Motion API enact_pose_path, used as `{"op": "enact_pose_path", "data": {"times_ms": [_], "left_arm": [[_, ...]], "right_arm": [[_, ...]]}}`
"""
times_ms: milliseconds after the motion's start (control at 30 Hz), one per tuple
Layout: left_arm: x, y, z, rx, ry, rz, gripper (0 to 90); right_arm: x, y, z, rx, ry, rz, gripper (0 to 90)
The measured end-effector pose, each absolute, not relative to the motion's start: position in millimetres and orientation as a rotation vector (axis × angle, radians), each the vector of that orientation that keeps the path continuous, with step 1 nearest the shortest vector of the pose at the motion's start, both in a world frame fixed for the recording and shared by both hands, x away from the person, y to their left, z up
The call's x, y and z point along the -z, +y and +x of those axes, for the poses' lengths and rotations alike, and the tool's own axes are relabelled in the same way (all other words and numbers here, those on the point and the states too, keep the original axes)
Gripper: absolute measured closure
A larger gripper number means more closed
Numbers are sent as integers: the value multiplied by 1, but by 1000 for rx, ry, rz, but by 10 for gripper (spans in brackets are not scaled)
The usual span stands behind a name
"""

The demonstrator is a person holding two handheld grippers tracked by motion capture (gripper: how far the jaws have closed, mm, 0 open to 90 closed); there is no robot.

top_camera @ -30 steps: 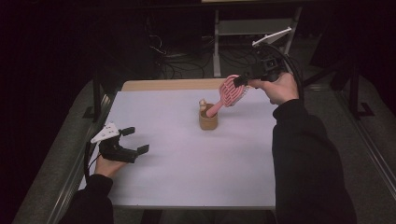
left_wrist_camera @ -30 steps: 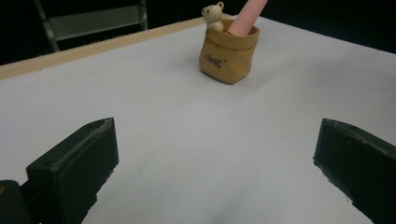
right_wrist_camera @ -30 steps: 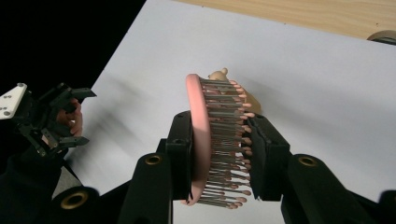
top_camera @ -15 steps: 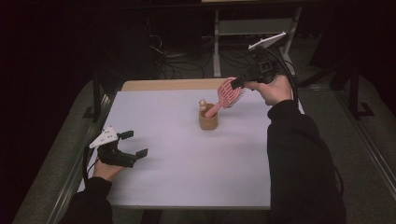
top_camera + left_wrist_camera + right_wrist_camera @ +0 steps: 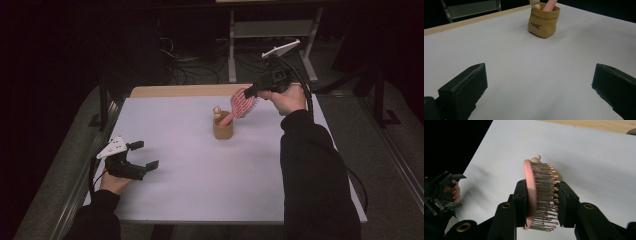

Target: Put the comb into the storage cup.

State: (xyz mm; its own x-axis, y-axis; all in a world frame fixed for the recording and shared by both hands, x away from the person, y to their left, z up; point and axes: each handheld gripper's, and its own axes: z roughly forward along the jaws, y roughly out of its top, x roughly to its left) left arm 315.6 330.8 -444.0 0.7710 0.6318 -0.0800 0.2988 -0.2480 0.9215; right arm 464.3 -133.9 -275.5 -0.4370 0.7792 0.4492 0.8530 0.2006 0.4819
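step: we lower pink hairbrush (image 5: pixel 243 104) handle-first into tan pouch (image 5: pixel 223 130) (far centre) | right gripper (image 5: pixel 541 202) pinches brush head | left gripper (image 5: pixel 141 155) spread wide, idle near-left | left: release

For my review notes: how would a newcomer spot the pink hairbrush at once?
Start at the white table and find the small tan pouch near its far middle. The pink hairbrush leans out of it, handle inside, head clamped in the right gripper. Its pink bristled head sets it apart from the pale item beside it.

Hairbrush (image 5: pixel 243 104) handle end hidden inside pouch (image 5: pixel 223 131); pouch print unreadable.
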Motion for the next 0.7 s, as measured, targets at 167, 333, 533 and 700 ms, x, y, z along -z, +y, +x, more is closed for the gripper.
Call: {"op": "enact_pose_path", "data": {"times_ms": [167,333,533,700], "left_arm": [[444,331,316,-367,712,1843,0],[445,330,317,-364,707,1843,0],[445,330,318,-364,708,1846,0],[445,330,318,-365,712,1843,0]], "right_arm": [[282,-134,464,1077,-2328,-1616,635],[284,-136,465,1095,-2315,-1633,634],[286,-140,463,1149,-2300,-1625,618],[285,-143,460,1180,-2315,-1598,556]]}}
